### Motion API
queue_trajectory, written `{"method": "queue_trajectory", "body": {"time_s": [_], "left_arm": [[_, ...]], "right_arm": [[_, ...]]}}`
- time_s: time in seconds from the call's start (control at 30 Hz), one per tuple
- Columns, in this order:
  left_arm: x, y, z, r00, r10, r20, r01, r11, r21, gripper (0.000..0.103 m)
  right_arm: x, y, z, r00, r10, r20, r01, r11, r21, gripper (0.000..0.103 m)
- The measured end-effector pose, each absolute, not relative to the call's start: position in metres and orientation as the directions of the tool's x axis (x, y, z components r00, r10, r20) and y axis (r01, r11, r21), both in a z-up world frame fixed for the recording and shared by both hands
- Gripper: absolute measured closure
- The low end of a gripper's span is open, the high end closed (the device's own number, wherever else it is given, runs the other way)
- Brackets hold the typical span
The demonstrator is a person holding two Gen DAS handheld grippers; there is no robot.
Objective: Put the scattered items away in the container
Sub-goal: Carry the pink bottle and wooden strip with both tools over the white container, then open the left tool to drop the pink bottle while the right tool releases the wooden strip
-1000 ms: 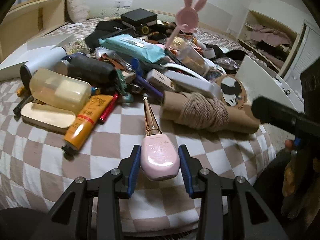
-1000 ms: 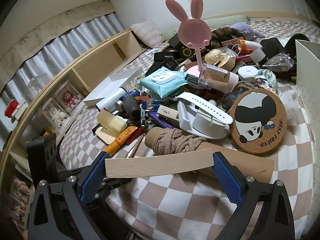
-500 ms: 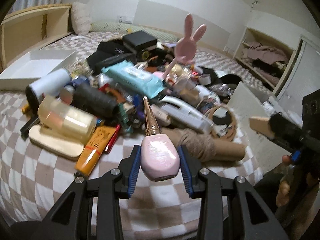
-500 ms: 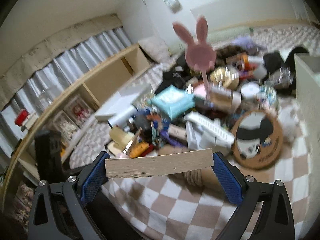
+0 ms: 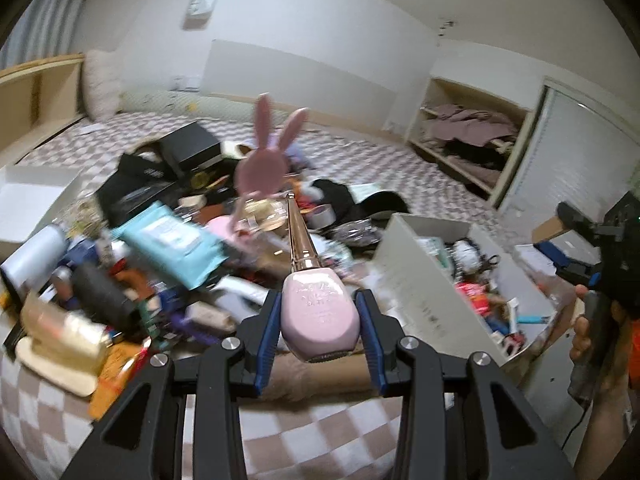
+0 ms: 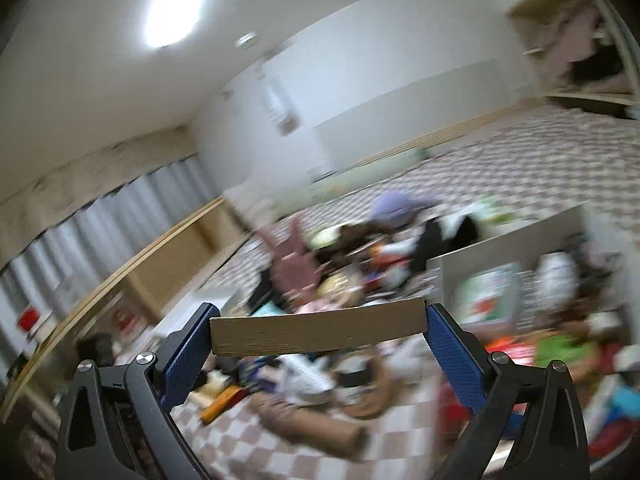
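My left gripper (image 5: 318, 312) is shut on a pink bottle (image 5: 319, 316) with a long gold cap that points away from me, held above the checkered bed. The white storage box (image 5: 420, 280), part filled with small items, stands to its right. My right gripper (image 6: 318, 326) is shut on a flat wooden block (image 6: 318, 330), gripped across its ends; this view is blurred. In the left wrist view that gripper (image 5: 560, 232) shows at the right edge, over the box, with a hand below it. The box (image 6: 460, 276) lies right of the block.
A heap of scattered items covers the bed: a pink rabbit-eared mirror (image 5: 262, 160), a teal wipes pack (image 5: 172, 240), a black box (image 5: 190, 152), a brown tube with rope (image 6: 308, 424). A white tray (image 5: 28, 200) lies far left. Shelves with clothes (image 5: 472, 136) stand behind.
Both grippers have risen from the bed with their loads. The right one swung right toward the white box, and the left one now looks higher across the pile and box.
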State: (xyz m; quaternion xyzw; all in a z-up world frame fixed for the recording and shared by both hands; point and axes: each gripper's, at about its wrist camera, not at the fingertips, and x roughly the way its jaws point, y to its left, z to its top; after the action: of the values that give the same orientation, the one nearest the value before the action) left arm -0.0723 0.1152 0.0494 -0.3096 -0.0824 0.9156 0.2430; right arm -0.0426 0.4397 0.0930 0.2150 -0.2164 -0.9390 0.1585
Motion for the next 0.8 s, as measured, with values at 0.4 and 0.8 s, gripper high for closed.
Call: {"method": "queue_trajectory", "body": {"time_s": [0.4, 0.8], "left_arm": [[-0.083, 0.210, 0.066, -0.607, 0.616, -0.502, -0.543, -0.783, -0.303, 0.065], [-0.091, 0.283, 0.063, -0.520, 0.674, -0.525, -0.629, -0.718, -0.299, 0.065]], "right_arm": [[-0.037, 0.561, 0.054, -0.869, -0.242, -0.431, -0.104, -0.763, 0.638, 0.002], [-0.037, 0.597, 0.030, -0.845, -0.209, -0.492, -0.214, -0.711, 0.670, 0.002]]}}
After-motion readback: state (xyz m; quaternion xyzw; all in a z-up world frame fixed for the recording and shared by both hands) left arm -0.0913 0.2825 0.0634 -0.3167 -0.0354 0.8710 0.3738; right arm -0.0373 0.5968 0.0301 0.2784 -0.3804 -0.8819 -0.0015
